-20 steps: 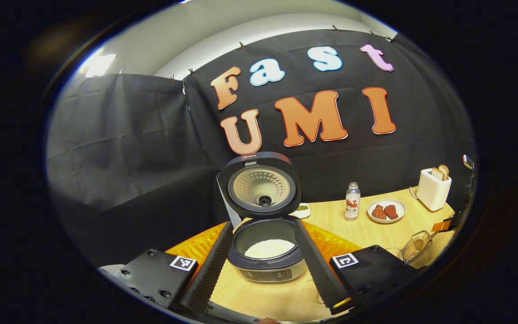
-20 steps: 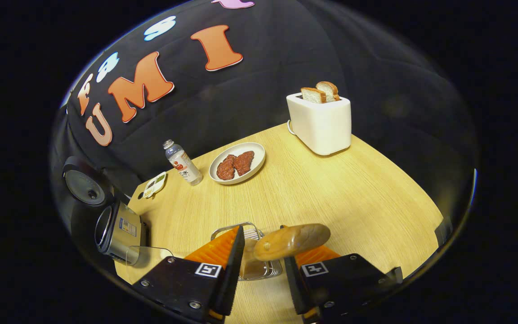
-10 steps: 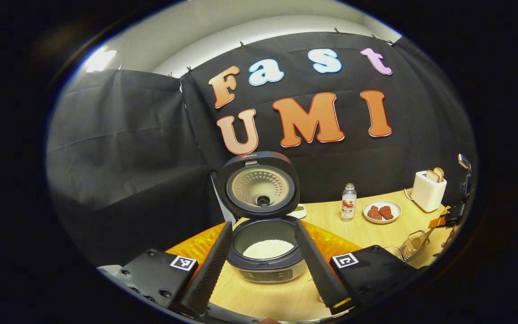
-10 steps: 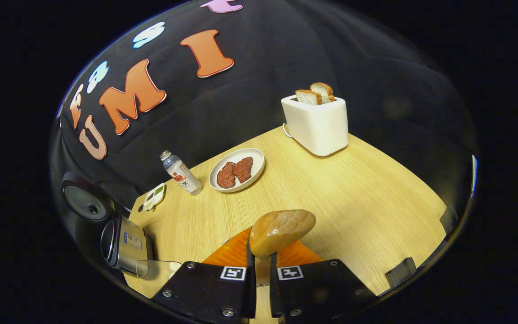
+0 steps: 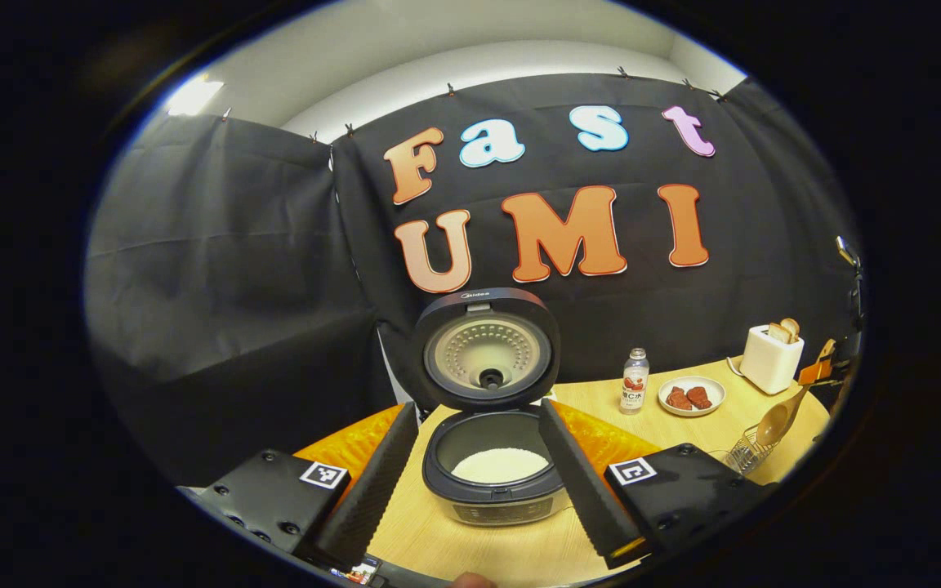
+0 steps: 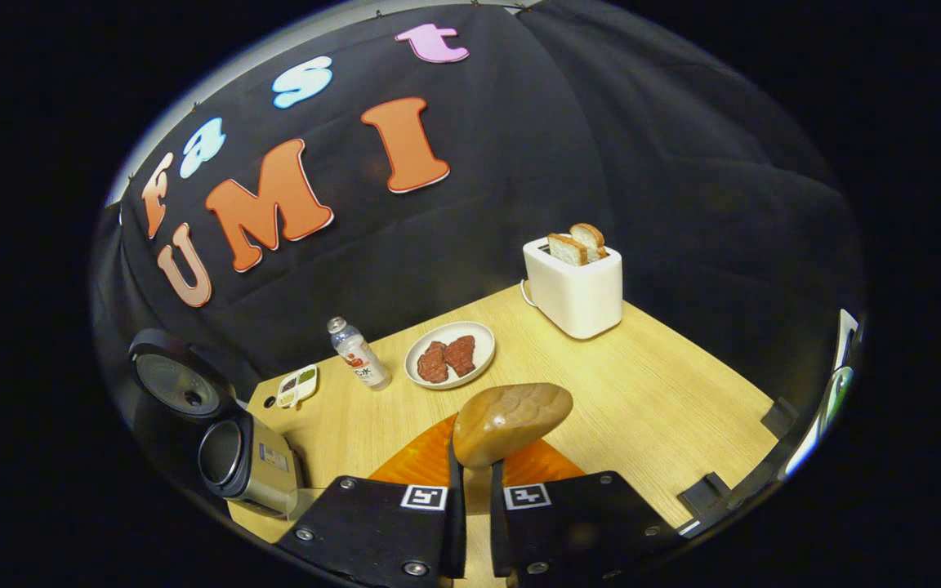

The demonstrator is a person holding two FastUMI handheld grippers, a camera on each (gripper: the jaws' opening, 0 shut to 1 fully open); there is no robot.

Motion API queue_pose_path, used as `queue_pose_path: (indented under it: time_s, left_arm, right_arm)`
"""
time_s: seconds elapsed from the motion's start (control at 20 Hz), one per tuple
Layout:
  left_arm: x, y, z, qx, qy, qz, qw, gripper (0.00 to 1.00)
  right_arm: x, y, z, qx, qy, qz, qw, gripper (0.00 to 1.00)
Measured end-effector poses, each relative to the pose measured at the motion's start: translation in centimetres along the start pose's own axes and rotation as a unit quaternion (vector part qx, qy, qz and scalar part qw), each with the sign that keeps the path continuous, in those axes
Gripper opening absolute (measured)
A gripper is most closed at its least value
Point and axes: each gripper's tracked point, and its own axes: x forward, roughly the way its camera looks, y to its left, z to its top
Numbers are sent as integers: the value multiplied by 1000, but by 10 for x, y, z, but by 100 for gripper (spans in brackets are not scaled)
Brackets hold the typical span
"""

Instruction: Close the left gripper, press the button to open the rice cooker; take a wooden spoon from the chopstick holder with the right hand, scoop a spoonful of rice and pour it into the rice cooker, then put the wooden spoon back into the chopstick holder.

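Spoon: wooden spoon rides in the right gripper, bowl sticking up past the fingertips, handle pinched between both fingers.
Spoon, far look: from the left gripper view the wooden spoon hangs above the wire chopstick holder at the table's right end, bowl down towards it; whether the tip has fully cleared the wire I cannot tell.
Handling: judged light, stiff and smooth; a hard carved bowl like that won't flex, but a polished handle could twist in a narrow pinch once loaded with rice.
Hold point: mid-handle looks best to me, close enough to the bowl to keep the scoop level.
Right jaws: clamped tight on the spoon handle, barely a slit between them.
Left jaws: left gripper spread wide, fingers framing the cooker, gripping nothing.
Cooker: rice cooker stands on the table with its lid thrown up, white rice lying in the pot.
Cooker handling: likely heavy and steady; it needs no holding.
Count, task things: 1 spoon, 1 holder, 1 cooker.
Count, bystanders: 1 bottle, 1 plate with 2 dark red pieces, 1 toaster with 2 bread slices, 1 small tray.
Next: scoop and pour are not yet done.
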Motion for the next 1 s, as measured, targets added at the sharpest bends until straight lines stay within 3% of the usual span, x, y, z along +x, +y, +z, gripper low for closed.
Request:
queue_pose_path:
  time_s: [0.25,0.3,0.45,0.5,0.6,0.65,0.75,1.0]
  left_arm:
    - [8,29,-14,-13,11,-3,1000,94]
    - [10,33,-15,-13,12,-5,1000,100]
    - [14,46,-21,-14,16,-3,1000,94]
    - [15,51,-22,-14,16,-2,1000,100]
    - [15,62,-26,-11,17,4,1000,100]
    - [17,66,-27,-10,19,6,1000,94]
    - [18,74,-30,-10,23,12,1000,100]
    - [23,87,-36,-7,31,25,999,100]
  right_arm:
    - [-27,66,-23,-6,21,69,997,11]
    - [-28,77,-30,-15,26,75,997,11]
    - [-29,105,-53,-66,38,86,993,11]
    - [-27,112,-60,-83,38,86,992,11]
    - [-19,120,-74,-116,42,79,989,11]
    - [-14,120,-81,-132,46,73,987,11]
    - [-5,116,-93,-168,50,59,983,11]
    - [3,110,-104,-274,24,33,961,11]
